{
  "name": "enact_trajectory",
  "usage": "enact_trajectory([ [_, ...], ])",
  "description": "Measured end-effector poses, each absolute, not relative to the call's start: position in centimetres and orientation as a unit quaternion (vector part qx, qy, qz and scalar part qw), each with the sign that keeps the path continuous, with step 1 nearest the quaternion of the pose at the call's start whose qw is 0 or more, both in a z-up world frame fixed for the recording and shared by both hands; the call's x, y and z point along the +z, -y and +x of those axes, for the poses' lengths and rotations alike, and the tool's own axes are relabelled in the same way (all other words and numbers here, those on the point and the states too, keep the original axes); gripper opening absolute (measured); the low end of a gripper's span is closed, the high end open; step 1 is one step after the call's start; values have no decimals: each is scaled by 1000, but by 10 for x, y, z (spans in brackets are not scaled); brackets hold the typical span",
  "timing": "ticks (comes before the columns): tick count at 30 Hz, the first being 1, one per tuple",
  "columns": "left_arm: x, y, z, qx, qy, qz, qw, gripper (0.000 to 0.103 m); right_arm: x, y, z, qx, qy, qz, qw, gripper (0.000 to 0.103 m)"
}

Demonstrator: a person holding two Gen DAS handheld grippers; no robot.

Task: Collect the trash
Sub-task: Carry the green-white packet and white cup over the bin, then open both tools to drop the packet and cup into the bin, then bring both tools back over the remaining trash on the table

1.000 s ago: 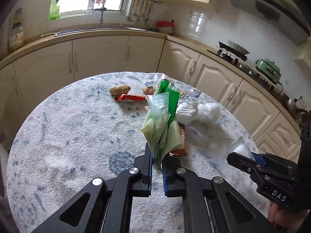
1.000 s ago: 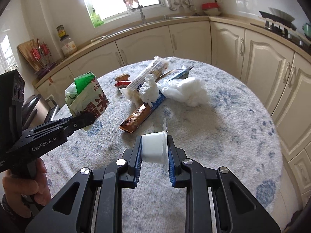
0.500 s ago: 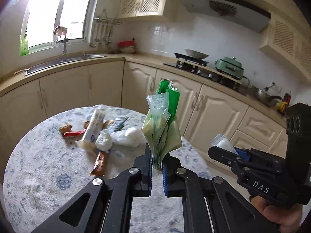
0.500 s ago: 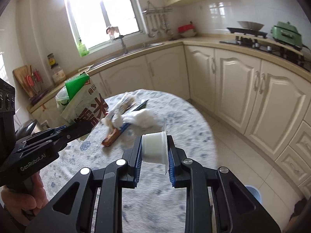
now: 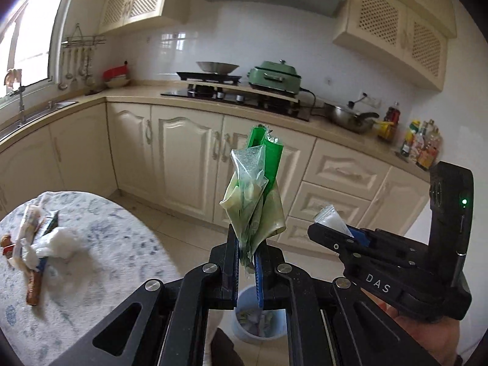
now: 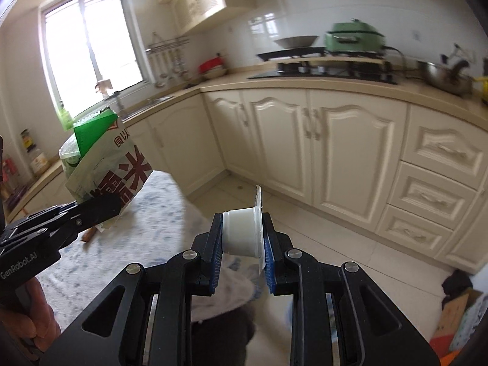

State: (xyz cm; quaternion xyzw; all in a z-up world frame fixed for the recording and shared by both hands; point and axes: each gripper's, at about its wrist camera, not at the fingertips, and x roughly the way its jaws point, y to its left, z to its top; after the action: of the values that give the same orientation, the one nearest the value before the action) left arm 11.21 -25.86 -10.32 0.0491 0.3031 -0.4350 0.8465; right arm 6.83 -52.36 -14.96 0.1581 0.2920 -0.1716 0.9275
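My left gripper (image 5: pixel 246 260) is shut on a crumpled green and white plastic bag (image 5: pixel 254 195), held upright in the air past the table's edge. The bag also shows in the right wrist view (image 6: pixel 105 164), with red characters on it. My right gripper (image 6: pixel 242 238) is shut on a small white plastic cup (image 6: pixel 241 231) with a peeled foil lid. The cup shows in the left wrist view (image 5: pixel 331 221) at the right. A pale blue trash bin (image 5: pixel 259 320) with trash inside stands on the floor below my left gripper.
The round table with a blue-white cloth (image 5: pixel 100 244) is at the left, still holding wrappers and white tissue (image 5: pixel 58 244). Cream cabinets (image 5: pixel 189 158) and a counter with a stove (image 5: pixel 231 91) run behind. Tiled floor lies between table and cabinets.
Both grippers have swung right, away from the table toward the cabinets, each keeping its item. The trash bin has come into view below the left gripper.
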Motion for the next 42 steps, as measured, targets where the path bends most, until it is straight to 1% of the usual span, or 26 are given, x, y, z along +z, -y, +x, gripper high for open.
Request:
enact_trajectory([
  [6,-135,334,108,-470,-348,71,808,5,-186,580,39,-215,-311,188,906,23],
  [11,-176,390,123,-478,-398,96,777,5,-236,623,30,-231,-339,226,884,23],
  [20,-254,505,184,-452,-498,134,728,5,-333,676,45,-224,-398,285,843,23],
  [21,-264,515,192,-447,-507,139,724,5,-345,682,47,-224,-405,292,837,24],
  [24,-288,539,214,-428,-529,153,717,9,-369,693,47,-225,-417,309,825,26],
  [25,-300,555,219,-424,-536,157,713,13,-375,697,46,-229,-419,314,821,26],
  [26,-304,560,224,-416,-542,161,712,18,-380,700,45,-233,-421,319,817,32],
  [27,-308,563,225,-410,-543,163,715,23,-384,702,45,-235,-422,325,813,43],
  [28,-314,572,224,-403,-542,166,718,39,-387,705,41,-238,-420,334,810,50],
  [29,-314,574,225,-396,-539,168,724,59,-388,705,38,-240,-417,339,808,61],
  [30,-313,576,225,-390,-532,168,732,66,-390,706,35,-242,-414,342,808,69],
  [31,-313,572,223,-385,-524,169,740,76,-390,706,32,-246,-412,345,807,72],
  [32,-311,572,222,-377,-518,172,749,86,-390,706,29,-250,-410,346,806,82],
  [33,-310,574,222,-367,-515,176,754,90,-390,706,27,-252,-408,348,805,92],
  [34,-309,575,220,-359,-511,181,759,96,-390,706,24,-256,-406,352,804,96],
  [35,-306,576,218,-355,-506,184,764,96,-388,705,22,-259,-404,354,803,101],
  [36,-303,575,215,-354,-502,185,767,96,-386,703,21,-263,-403,356,801,103],
  [42,-274,550,189,-358,-476,178,783,98,-361,689,20,-272,-386,357,806,103],
])
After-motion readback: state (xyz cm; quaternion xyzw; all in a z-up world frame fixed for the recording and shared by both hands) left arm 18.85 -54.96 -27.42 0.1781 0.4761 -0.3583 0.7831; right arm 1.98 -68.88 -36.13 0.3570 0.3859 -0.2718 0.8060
